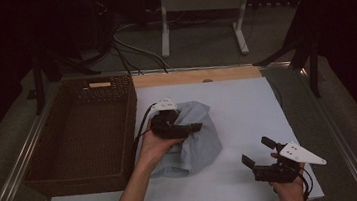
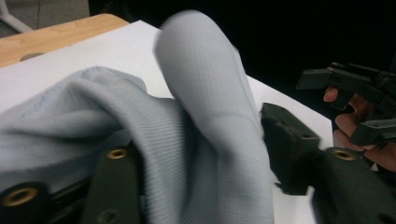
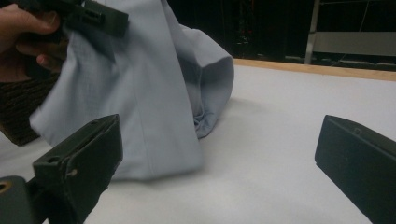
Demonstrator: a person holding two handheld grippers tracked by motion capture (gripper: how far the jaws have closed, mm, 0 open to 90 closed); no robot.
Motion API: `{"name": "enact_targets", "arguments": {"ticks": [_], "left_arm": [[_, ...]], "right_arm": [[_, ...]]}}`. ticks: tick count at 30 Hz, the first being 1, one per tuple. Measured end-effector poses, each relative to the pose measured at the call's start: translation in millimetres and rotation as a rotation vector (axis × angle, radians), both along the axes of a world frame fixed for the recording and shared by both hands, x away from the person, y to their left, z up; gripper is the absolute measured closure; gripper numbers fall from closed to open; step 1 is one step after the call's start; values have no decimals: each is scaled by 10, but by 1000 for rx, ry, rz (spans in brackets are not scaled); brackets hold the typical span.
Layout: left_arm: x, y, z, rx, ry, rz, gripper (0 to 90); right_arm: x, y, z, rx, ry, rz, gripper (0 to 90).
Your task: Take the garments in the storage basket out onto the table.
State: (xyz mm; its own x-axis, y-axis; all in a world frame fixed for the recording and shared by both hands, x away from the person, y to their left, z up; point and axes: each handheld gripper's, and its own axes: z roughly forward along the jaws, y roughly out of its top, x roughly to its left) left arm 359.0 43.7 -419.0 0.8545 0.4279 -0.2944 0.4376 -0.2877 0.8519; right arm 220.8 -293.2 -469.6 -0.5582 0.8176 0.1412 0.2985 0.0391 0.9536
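High view: the light blue cloth point(image 1: 195, 139) lies bunched at the centre of the white tabletop point(image 1: 247, 103), just right of the brown wicker basket point(image 1: 82, 133), which occupies the left of the frame and holds nothing visible. The left gripper point(image 1: 189, 128) sits over the cloth's upper left part, its jaws pointing toward the right of the frame with fabric around them. The right gripper point(image 1: 258, 152) rests at the lower right, well apart from the cloth, its jaws spread with nothing between them. Left gripper view: a raised fold of the cloth point(image 2: 205, 107) runs up the centre of the frame between the two jaws; a visible gap separates the right jaw from the fabric, so the jaws read as released rather than clenched, with the cloth lying loosely between them. Right gripper view: the cloth point(image 3: 140, 93) stands as a draped heap in the upper left, with the left gripper point(image 3: 88, 16) at its top edge; the near jaws stand wide apart over bare tabletop. Judged progress: the cloth is neither laid flat, folded nor placed in the basket; the handling is at an early or intermediate stage, and any re-grasp, folding and transfer remain to be done.
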Motion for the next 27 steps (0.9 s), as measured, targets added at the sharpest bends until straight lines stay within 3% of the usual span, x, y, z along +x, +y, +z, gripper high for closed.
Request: {"name": "enact_targets", "arguments": {"ticks": [4,7,9,12,16,18,27], "left_arm": [[-19,-17,-21,31,4,46,252],[-32,-31,-35,67,-7,80,196],[-36,-31,-42,85,-9,89,46],[-43,-6,-36,91,-17,106,45],[-40,59,-12,68,-35,143,28],[-39,131,22,32,-44,161,28],[-90,195,62,17,-83,171,27]], "right_arm": [[-2,-1,1,0,0,-1,12],[-2,0,1,0,0,-1,11],[-3,-3,2,-1,-1,-1,12],[-3,-5,1,1,0,-1,12],[-4,-3,2,0,-1,-1,12],[-3,-4,1,1,0,0,12],[4,11,-4,0,3,2,12]]}}
